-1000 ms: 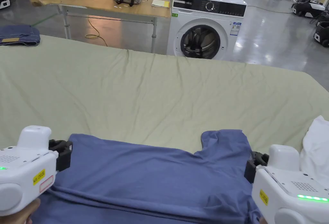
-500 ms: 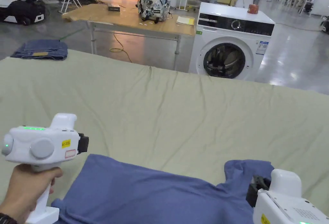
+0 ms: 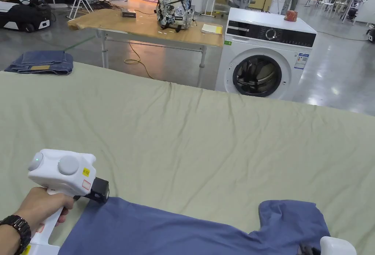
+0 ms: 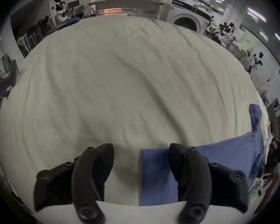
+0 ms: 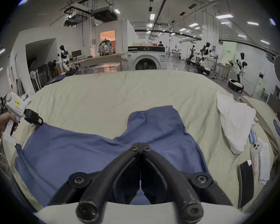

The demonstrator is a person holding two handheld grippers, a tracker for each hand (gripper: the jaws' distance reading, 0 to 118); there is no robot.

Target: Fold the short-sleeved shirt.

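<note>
left gripper [image 4: 141, 148]: jaws spread wide, tips pointing forward and low | left hand [image 3: 44, 204]: wrapped around the white handle, a dark watch on the wrist | right gripper [image 5: 140, 145]: jaws closed, the two tips touching each other, whether cloth is between them cannot be seen

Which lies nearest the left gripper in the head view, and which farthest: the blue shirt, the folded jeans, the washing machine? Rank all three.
From the left gripper:
1. Blue shirt, right at its jaws, near edge of the bed.
2. Folded jeans, far left corner of the bed.
3. Washing machine, beyond the bed, to the right.
</note>
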